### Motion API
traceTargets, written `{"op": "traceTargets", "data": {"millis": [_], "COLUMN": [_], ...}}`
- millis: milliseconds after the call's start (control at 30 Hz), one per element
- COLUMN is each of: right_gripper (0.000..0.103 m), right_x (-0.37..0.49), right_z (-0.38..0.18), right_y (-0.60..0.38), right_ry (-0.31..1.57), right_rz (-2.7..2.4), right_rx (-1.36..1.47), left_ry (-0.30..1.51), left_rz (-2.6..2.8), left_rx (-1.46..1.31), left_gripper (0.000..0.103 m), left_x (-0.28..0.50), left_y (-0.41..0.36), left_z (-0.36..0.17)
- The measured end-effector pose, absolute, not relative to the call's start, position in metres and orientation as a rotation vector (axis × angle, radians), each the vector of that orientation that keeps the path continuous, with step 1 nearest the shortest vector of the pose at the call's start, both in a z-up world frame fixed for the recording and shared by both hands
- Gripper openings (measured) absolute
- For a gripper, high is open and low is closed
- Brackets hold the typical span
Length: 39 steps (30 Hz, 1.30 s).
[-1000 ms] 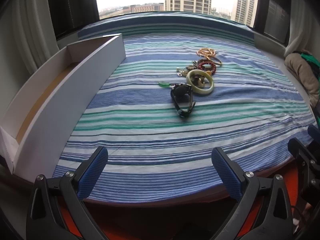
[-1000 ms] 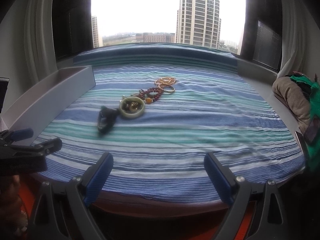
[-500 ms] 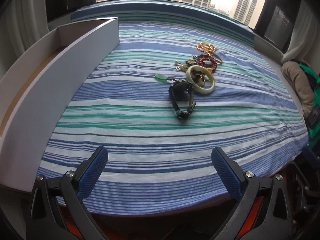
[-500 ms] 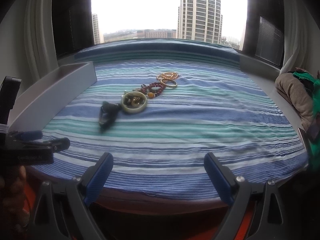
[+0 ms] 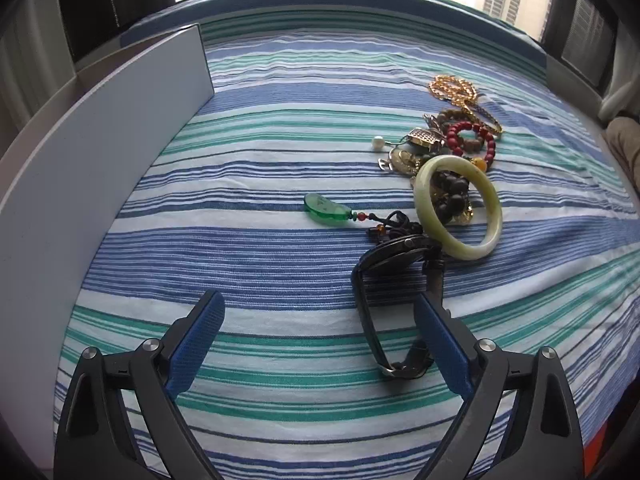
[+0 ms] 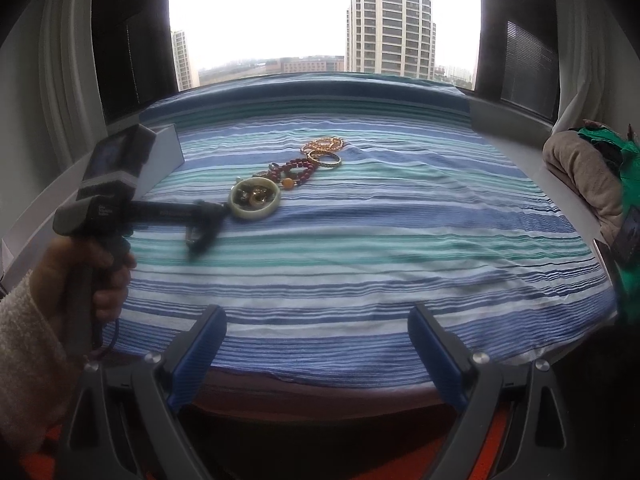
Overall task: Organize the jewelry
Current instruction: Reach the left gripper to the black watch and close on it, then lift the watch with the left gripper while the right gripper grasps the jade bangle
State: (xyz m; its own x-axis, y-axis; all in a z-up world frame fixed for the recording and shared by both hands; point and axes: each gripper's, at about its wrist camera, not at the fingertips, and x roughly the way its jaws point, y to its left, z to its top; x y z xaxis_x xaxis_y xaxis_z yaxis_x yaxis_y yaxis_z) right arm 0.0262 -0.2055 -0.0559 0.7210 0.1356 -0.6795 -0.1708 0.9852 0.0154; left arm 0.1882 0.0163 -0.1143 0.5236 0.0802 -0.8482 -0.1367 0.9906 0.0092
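Left gripper (image 5: 318,344): blue ribbed pads wide apart and closing, nothing pressed; black watch (image 5: 394,300) lies between them, close to the right pad.
Right gripper (image 6: 316,354): jaws spread wide, empty, at the near edge.
Watch: dark curved strap, metal buckle.
Jade bangle (image 5: 458,207): smooth pale-green ring, just beyond the watch.
Green pendant (image 5: 325,209): glossy, left of the bangle.
Red bead bracelet (image 5: 472,138), gold chain (image 5: 454,87): farther right.
Striped cloth (image 5: 260,152): blue-green weave, slightly wrinkled.
White tray (image 5: 100,152): flat-walled, left.
Window (image 6: 320,16): far, towers outside.

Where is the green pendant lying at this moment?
In the left wrist view, the green pendant lies on the striped cloth near the middle, left of the pale bangle and right of the white box.
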Motion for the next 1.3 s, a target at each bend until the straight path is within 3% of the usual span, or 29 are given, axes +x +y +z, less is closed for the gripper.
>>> {"op": "traceTargets", "data": {"millis": [100,133,200,233,267,800,1300], "right_gripper": [0.094,0.094,0.094,0.094,0.094,0.094,0.094], "right_x": [0.026,0.026,0.027,0.027,0.028,0.028,0.023], "right_z": [-0.057,-0.058,-0.059,-0.059,-0.060,-0.065,-0.069], "right_y": [-0.210,-0.211,-0.212,-0.212,-0.213,-0.202,-0.182], "right_ry": [0.748,0.748,0.750,0.752,0.754,0.771,0.799], "right_rz": [0.163,0.161,0.160,0.159,0.159,0.177,0.219], "right_rx": [-0.043,-0.041,-0.038,-0.036,-0.034,-0.056,-0.106], "left_ry": [1.030,1.020,1.016,1.022,1.035,0.981,0.996], "left_rz": [0.138,0.132,0.112,0.101,0.098,0.067,0.073], "left_rx": [-0.047,-0.059,-0.054,-0.041,-0.033,-0.211,-0.282], "left_gripper": [0.081,0.072,0.040,0.006,0.004,0.003,0.002], "left_x": [0.190,0.188,0.184,0.184,0.183,0.121,0.086], "left_y": [0.018,0.019,0.017,0.015,0.014,0.064,0.090], "left_z": [-0.125,-0.124,-0.120,-0.118,-0.117,-0.082,-0.085]}}
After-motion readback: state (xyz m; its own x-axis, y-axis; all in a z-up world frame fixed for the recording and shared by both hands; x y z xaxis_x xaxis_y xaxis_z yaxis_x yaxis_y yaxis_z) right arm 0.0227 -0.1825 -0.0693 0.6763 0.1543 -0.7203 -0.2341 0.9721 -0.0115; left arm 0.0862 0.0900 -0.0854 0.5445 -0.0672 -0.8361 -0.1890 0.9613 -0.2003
